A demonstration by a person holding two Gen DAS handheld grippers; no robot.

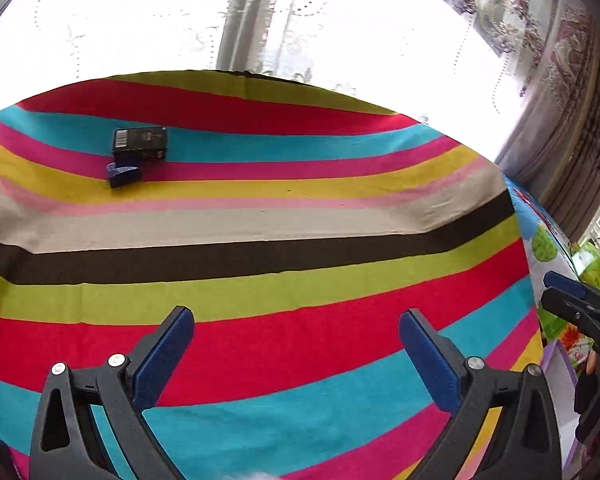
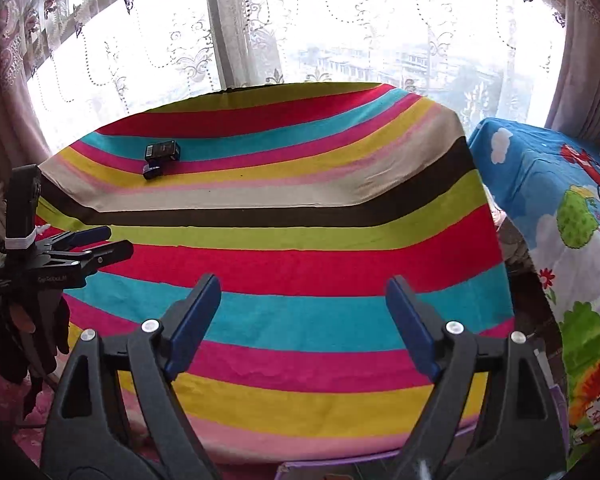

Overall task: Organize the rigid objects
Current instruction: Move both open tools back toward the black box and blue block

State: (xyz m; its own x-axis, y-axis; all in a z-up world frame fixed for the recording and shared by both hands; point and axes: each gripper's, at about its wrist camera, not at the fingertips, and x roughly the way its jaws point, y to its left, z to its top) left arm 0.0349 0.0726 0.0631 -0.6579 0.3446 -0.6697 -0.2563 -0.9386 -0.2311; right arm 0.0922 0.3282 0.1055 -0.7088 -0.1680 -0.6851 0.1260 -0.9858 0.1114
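A striped cloth [image 2: 284,264] in red, turquoise, yellow, pink, beige, brown and lime covers the table and fills most of both views. Behind its far edge hang lace curtains [image 2: 180,52] over a bright window, and to the right stands a surface draped in a cartoon-print cover [image 2: 548,200]. The left gripper [image 1: 296,320] hovers over the near stripes with its jaws spread wide and nothing between them. The right gripper [image 2: 303,285] hovers likewise, jaws wide apart and empty. Far off on the left, on the turquoise and pink stripes, lies a black box [image 1: 140,143], with a small blue box [image 1: 123,175] touching its near side.
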